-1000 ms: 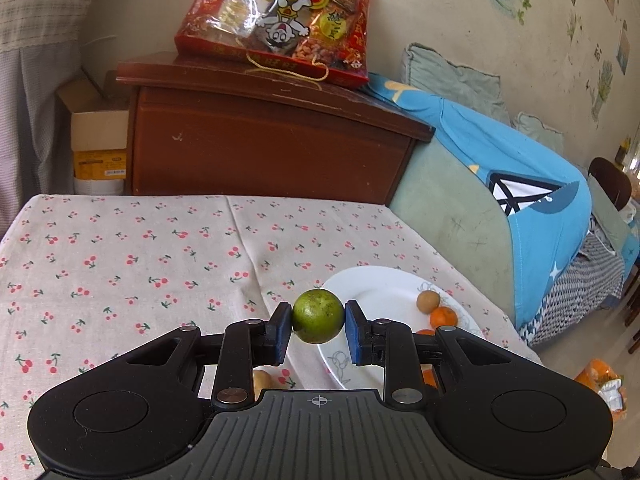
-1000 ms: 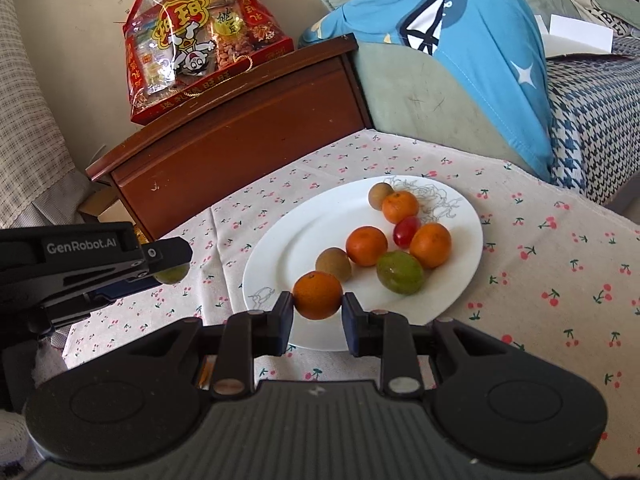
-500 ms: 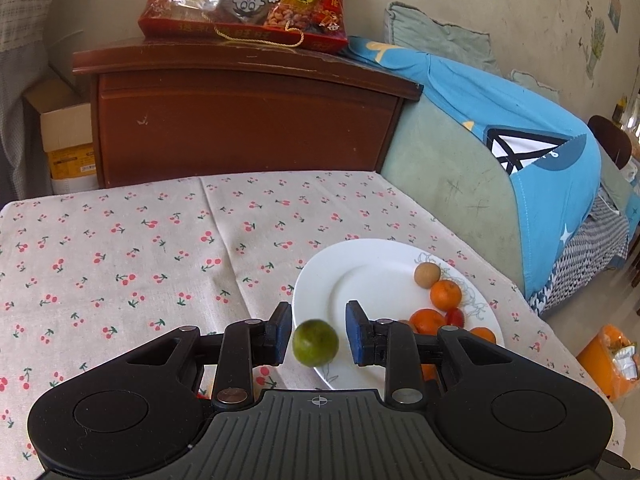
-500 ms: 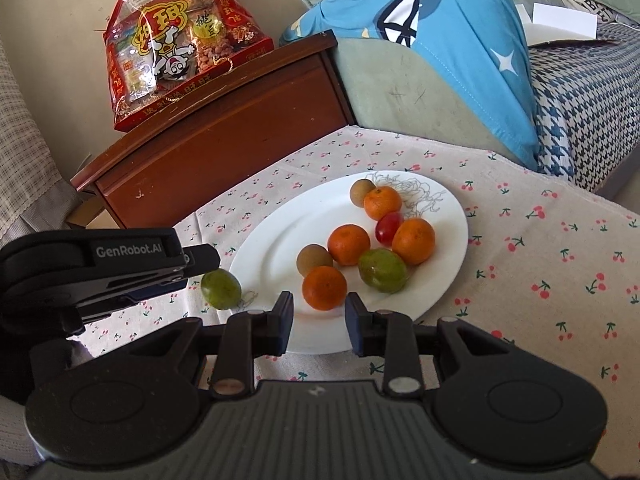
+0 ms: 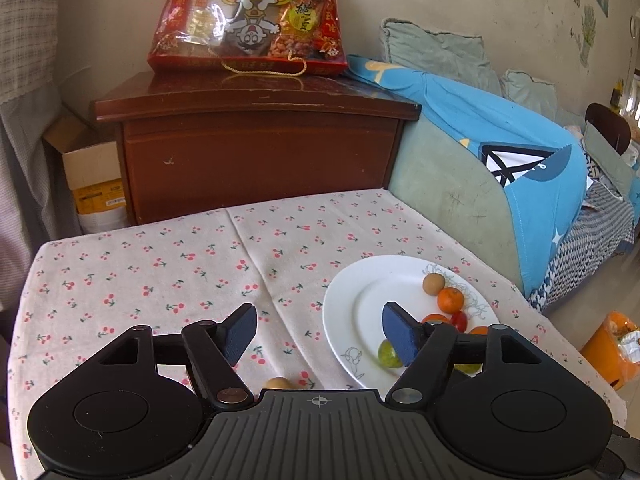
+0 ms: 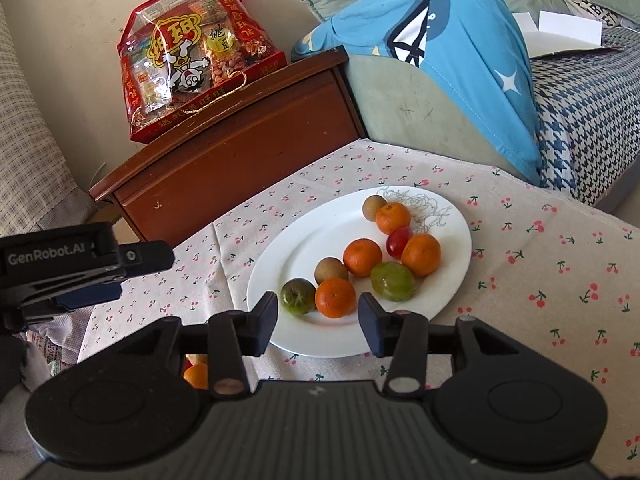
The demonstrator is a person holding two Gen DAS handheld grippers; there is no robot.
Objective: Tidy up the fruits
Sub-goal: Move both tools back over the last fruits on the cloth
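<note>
A: While the left gripper [image 5: 316,332] is hanging over the tablecloth [image 5: 160,264] with its jaws spread wide and nothing between them, where is the green fruit [image 6: 297,296] sitting?

B: It is lying on the white plate [image 6: 320,236], at the near left edge, touching an orange [image 6: 335,297]. From the left camera it is peeking out behind the right finger [image 5: 400,338].

A: And the right gripper [image 6: 318,322]?

B: Its jaws are also standing apart, gripping nothing, just in front of that orange. The left gripper is showing at the left of its view [image 6: 80,272], off the plate.

A: What else is resting on the plate?

B: Three more oranges, a second green fruit [image 6: 392,281], two brown ones and a small red one [image 6: 399,239], all clustering together. Another orange [image 6: 196,376] is lying off the plate, below the right gripper.
</note>
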